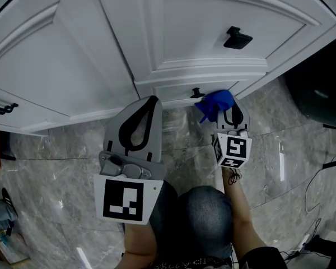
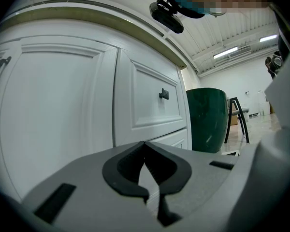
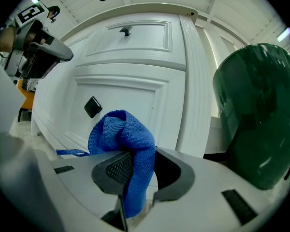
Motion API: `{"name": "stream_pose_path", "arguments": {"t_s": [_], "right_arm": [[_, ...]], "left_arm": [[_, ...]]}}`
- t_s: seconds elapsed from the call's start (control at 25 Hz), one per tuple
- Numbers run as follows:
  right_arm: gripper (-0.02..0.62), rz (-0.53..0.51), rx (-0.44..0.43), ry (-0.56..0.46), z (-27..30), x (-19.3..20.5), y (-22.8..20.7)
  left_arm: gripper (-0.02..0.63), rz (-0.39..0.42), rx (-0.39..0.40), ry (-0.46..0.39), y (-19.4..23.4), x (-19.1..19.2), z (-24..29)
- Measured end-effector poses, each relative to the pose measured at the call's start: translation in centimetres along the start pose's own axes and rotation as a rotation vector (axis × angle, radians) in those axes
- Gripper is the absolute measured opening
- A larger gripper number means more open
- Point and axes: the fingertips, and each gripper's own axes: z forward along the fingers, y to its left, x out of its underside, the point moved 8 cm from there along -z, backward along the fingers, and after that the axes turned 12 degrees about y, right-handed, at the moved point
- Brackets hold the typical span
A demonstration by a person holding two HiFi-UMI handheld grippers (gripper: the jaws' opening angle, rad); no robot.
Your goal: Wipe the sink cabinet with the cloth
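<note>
The right claw is clamped on a blue cloth, whose bunched end is up at the lower drawer front of the white sink cabinet, just beside a small black knob. The left claw is closed on nothing and points at the cabinet door further left

Two claws, one cloth, two knobs, one handle, one bin.

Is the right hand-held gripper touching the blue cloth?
Touching. The right gripper view shows the blue cloth pinched between the jaws of the right hand-held gripper, with the fabric hanging down through them.
</note>
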Motion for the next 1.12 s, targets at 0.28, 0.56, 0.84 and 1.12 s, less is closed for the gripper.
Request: {"name": "stream_pose_path", "arguments": {"t_s": [0.28, 0.56, 0.84, 1.12], "right_arm": [[0.115, 0.06, 0.079, 0.019, -0.4, 0.9, -2.7], [0.115, 0.136, 0.14, 0.032, -0.3, 1.4, -5.6], [0.115, 0.134, 0.145, 0.027, -0.3, 1.6, -5.5], [0.115, 0.164, -0.072, 0.04, -2.1, 2.1, 0.0]], "left_arm": [[0.0, 0.003, 0.002, -0.002, 0.0, 0.0, 0.1], [0.0, 0.005, 0.003, 0.003, -0.1, 0.0, 0.3], [0.0, -0.003, -0.006, -0.004, 0.0, -0.1, 0.1], [0.0, -0.009, -0.011, -0.011, 0.4, -0.2, -0.2]]}}
